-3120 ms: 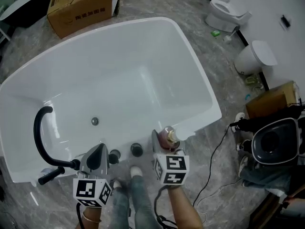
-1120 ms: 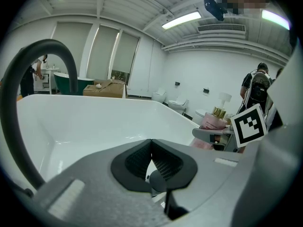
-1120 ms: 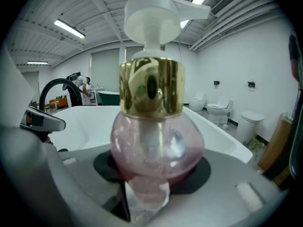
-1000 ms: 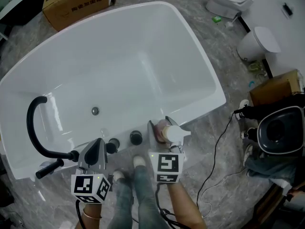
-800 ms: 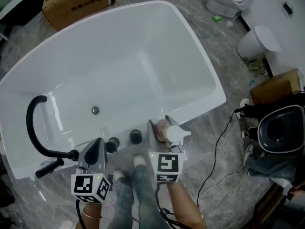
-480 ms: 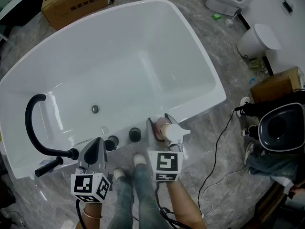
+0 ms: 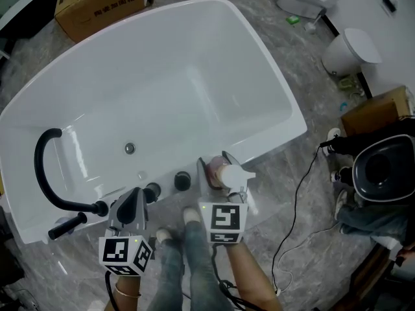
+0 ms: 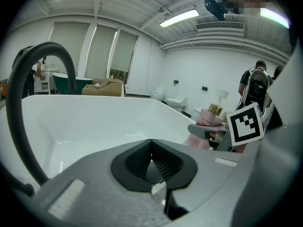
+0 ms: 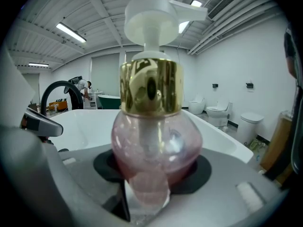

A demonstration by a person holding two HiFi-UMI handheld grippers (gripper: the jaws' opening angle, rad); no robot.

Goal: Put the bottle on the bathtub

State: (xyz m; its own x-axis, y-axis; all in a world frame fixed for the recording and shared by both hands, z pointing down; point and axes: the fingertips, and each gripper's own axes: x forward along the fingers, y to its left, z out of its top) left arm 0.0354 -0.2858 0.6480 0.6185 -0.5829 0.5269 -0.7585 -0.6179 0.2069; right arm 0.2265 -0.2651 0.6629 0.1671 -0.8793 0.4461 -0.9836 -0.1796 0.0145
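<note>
1. Right gripper (image 7: 217, 168) is clamped on the round pink glass pump bottle (image 7: 228, 173), which is held upright.
2. The white bathtub's near rim (image 7: 266, 161) is seen directly beneath the bottle.
3. The left gripper (image 7: 133, 198), pressed together and empty, is seen farther off.

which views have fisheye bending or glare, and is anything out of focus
Head view: sharp, only a soft sheen on the bathtub wall beside the black faucet. Left gripper view: strong fisheye, dark corners, the ceiling light blown white. Right gripper view: the bottle looms large, its gold collar mirrors the room, its base is soft.
</note>
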